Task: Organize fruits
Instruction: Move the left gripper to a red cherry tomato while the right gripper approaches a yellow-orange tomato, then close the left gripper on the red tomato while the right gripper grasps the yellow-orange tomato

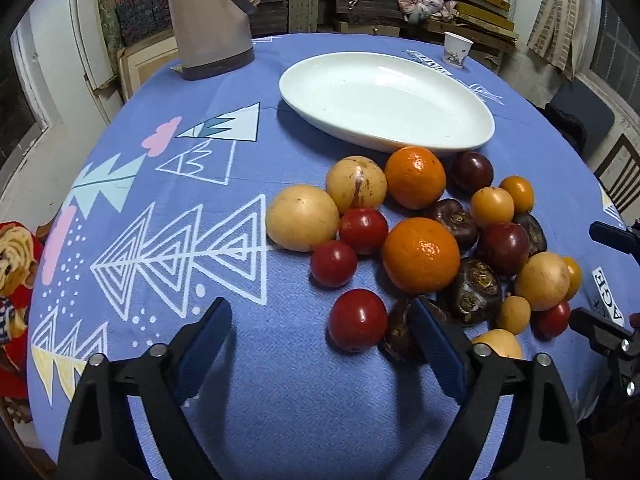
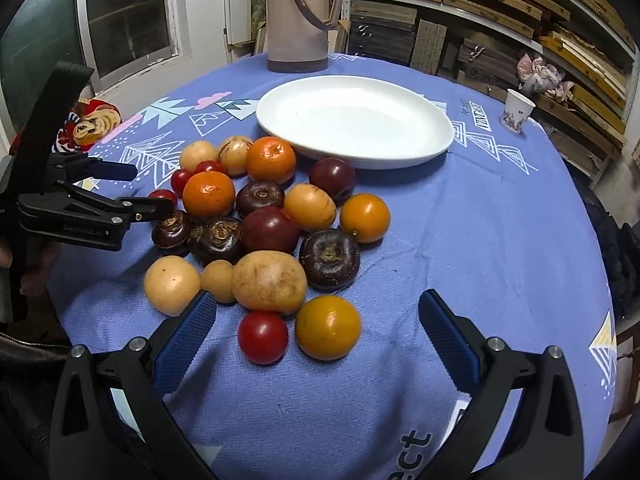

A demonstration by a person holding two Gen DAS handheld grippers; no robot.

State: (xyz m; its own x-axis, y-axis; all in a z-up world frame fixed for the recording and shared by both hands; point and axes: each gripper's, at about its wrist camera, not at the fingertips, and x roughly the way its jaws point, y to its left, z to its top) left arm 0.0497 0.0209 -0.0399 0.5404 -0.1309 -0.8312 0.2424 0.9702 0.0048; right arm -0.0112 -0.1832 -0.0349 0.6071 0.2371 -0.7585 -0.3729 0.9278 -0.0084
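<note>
A heap of fruit lies on the blue tablecloth in front of an empty white oval plate (image 1: 384, 100) (image 2: 352, 120). It holds two oranges (image 1: 420, 254), red tomatoes, dark plums, brown water chestnuts (image 2: 330, 260) and pale yellow fruits (image 2: 270, 282). My left gripper (image 1: 320, 312) (image 2: 144, 190) stands open at the heap's left side. One red tomato (image 1: 357, 319) lies between its fingers, close to the right pad and untouched. My right gripper (image 2: 318, 300) (image 1: 590, 276) is open over the near edge of the heap, with a red tomato (image 2: 263, 337) and a yellow-orange fruit (image 2: 327, 332) between its fingers.
A tall beige thermos jug (image 1: 208, 20) (image 2: 300, 16) stands behind the plate. A paper cup (image 1: 456, 50) (image 2: 516, 110) sits near the table's far right edge. A red cushion with a dog picture (image 2: 88, 124) is off the left edge. Shelves with boards fill the background.
</note>
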